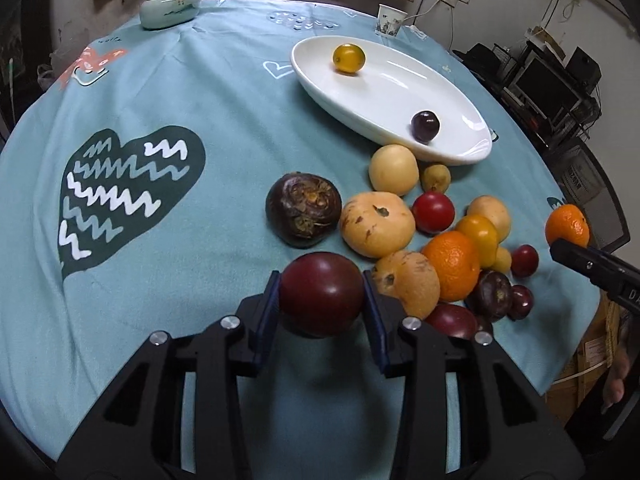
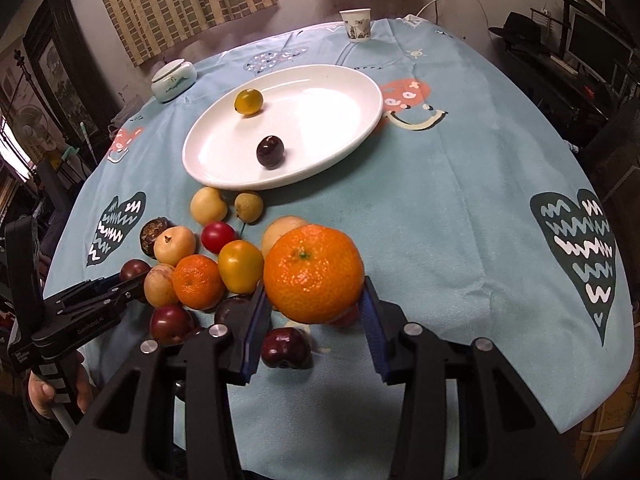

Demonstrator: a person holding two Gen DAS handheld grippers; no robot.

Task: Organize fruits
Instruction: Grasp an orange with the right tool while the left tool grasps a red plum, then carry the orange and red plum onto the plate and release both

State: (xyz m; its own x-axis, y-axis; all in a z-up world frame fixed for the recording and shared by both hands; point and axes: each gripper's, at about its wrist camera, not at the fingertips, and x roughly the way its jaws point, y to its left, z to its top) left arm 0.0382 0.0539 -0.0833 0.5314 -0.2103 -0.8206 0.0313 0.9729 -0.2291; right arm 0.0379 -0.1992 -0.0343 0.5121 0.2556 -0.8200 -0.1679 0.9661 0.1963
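Left hand-held gripper (image 1: 322, 300) clamps smooth, slippery plum (image 1: 321, 294) at widest girth; right hand-held gripper (image 2: 314, 300) holds soft-skinned mandarin (image 2: 313, 273) likewise.

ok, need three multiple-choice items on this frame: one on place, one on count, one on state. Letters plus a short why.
1. Where does the white plate sit relative to the fruit pile?
A. Beyond the pile, farther from the grippers
B. Under the pile
C. Off the table

2. How many fruits lie on the plate?
A. None
B. Two
C. Five

3. What is the right gripper doing?
A. Open over bare cloth
B. Shut on the orange
C. Shut on a paper cup

Answers:
1. A: in both views the plate lies past the pile.
2. B: only a yellow fruit and a dark plum are in it.
3. B: the jaws press both sides of the orange, while the left gripper is shut on a dark red fruit.
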